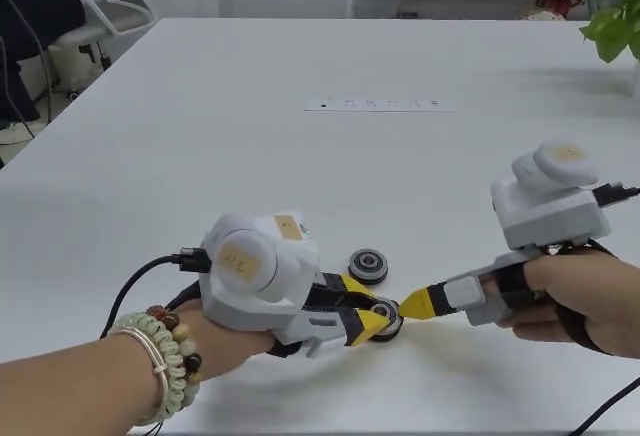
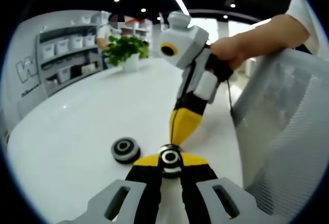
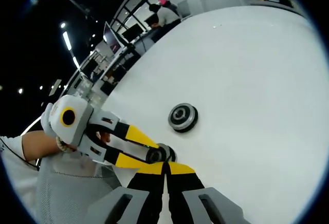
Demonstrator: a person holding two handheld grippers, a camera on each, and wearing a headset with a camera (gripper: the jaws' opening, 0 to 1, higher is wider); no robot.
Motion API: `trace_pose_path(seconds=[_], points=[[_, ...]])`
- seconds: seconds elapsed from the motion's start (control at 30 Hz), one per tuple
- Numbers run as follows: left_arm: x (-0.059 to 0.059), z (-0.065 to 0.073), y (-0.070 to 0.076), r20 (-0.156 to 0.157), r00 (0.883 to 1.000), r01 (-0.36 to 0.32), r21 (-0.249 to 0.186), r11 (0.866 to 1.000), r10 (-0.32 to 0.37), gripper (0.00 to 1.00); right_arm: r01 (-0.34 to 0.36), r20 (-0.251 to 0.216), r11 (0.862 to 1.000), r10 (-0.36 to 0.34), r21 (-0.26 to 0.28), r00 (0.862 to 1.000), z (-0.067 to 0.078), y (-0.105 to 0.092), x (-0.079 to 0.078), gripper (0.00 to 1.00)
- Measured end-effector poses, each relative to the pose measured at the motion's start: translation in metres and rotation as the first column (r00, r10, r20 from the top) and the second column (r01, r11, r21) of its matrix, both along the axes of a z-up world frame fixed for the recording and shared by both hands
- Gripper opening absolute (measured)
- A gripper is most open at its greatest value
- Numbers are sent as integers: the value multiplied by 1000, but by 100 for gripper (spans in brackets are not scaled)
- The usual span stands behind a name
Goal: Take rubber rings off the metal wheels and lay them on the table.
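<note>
The white table (image 1: 300,156) spreads across the head view, with a leafy plant (image 1: 612,6) at its 1 o'clock corner. At 6 o'clock on the table the two grippers meet tip to tip. The left gripper (image 1: 375,308) comes in from 9 o'clock, its yellow jaws clamped on either side of a metal wheel (image 1: 388,318) that is held just above the tabletop. The right gripper (image 1: 412,304) comes in from 3 o'clock with its jaws pressed together, tips touching that wheel's dark rubber rim; whether they pinch the ring cannot be told. A second wheel (image 1: 368,266), ring still on, lies flat on the table near the held one, at its 11 o'clock.
</note>
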State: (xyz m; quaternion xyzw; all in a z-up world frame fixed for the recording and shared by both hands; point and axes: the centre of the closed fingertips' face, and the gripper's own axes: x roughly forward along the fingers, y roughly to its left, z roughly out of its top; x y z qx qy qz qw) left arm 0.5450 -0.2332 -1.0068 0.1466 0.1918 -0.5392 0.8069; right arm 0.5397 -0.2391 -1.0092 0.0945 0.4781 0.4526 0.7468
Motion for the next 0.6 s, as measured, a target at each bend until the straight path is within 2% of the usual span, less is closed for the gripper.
trace_pose_path(seconds=[0.37, 0.6], points=[[0, 0, 1, -3, 1000, -1, -10, 1000, 1, 14, -75, 36, 997, 75, -1, 997, 4, 12, -6, 0], [1, 0, 0, -4, 1000, 3, -10, 1000, -3, 14, -76, 30, 997, 75, 16, 997, 6, 12, -5, 0]])
